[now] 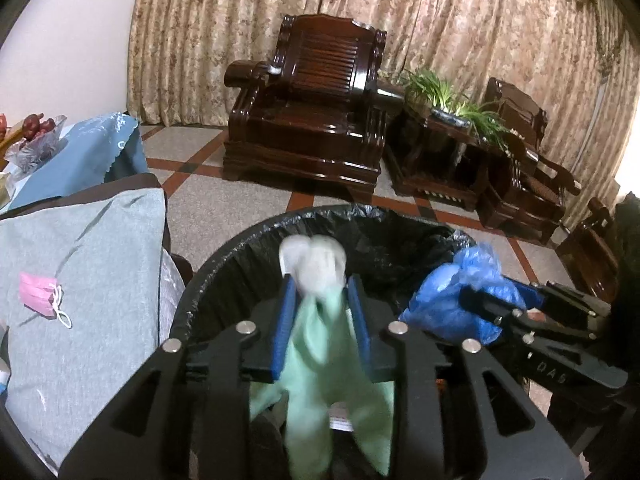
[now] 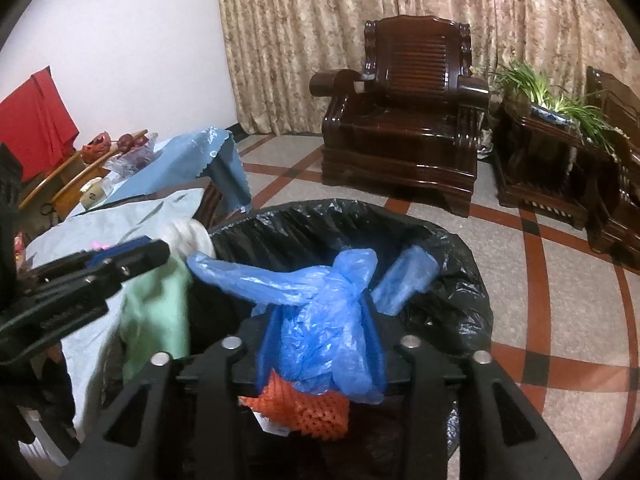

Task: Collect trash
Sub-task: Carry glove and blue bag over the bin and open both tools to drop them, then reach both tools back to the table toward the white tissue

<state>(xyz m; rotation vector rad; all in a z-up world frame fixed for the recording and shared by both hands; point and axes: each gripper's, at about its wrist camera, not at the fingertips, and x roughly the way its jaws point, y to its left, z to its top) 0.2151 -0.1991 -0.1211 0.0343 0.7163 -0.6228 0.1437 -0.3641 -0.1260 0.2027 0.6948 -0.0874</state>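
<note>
A bin lined with a black bag point(image 1: 372, 220) point(image 2: 448, 248) stands on the floor below both grippers. My left gripper point(image 1: 320, 284) is shut on a pale green and white cloth point(image 1: 320, 352) that hangs over the bin; it also shows in the right wrist view point(image 2: 156, 312). My right gripper point(image 2: 320, 312) is shut on a crumpled blue plastic bag point(image 2: 320, 320) above the bin; it shows in the left wrist view point(image 1: 460, 292) too. An orange foam net point(image 2: 304, 408) lies in the bin under the blue bag.
A grey cushion point(image 1: 92, 280) with a pink face mask point(image 1: 38, 298) lies left of the bin. A blue-covered table point(image 2: 176, 164) stands behind it. Dark wooden armchairs point(image 1: 308, 120) point(image 2: 408, 124) and a plant stand point(image 1: 452, 120) line the curtain.
</note>
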